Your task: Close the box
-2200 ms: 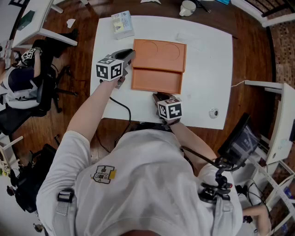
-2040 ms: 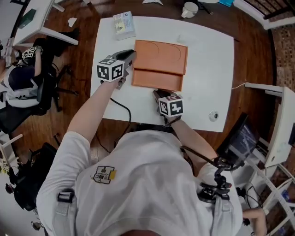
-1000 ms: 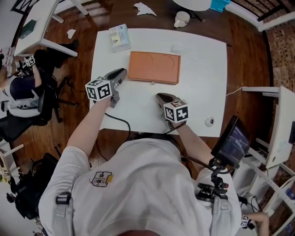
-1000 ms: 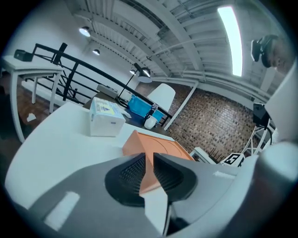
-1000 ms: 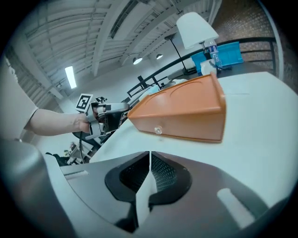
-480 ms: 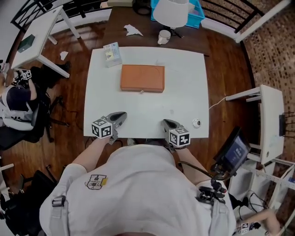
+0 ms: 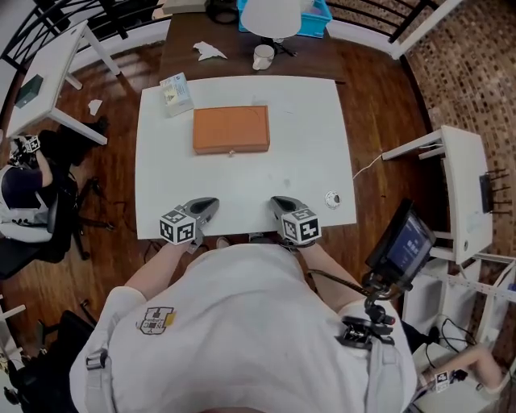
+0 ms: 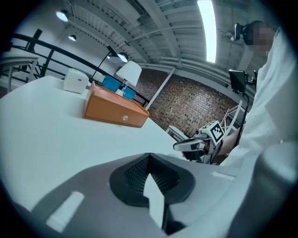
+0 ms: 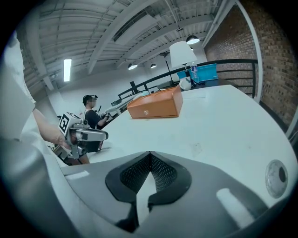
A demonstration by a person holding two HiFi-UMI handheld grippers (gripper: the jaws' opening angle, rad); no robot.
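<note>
The orange box [image 7: 230, 129] lies with its lid down on the far half of the white table [image 7: 314, 145], a small clasp on its front face. It also shows as the orange box [image 8: 114, 111] in the left gripper view and the orange box [image 9: 156, 105] in the right gripper view. My left gripper [image 7: 208, 203] and right gripper [image 7: 278, 202] hover at the table's near edge, well apart from the box. The jaws of both are shut with nothing between them.
A small white carton [image 7: 176, 94] sits at the table's far left corner and a small round object [image 7: 332, 199] near the right front. Behind the table are a mug [image 7: 263, 56] and a white lamp shade [image 7: 272, 16]. A seated person [image 7: 20, 193] is at the left, a monitor [image 7: 401, 242] at the right.
The box's lid, open 2 s ago, now lies shut. Both grippers have drawn back from the box to the table's near edge, and the head view has pulled back.
</note>
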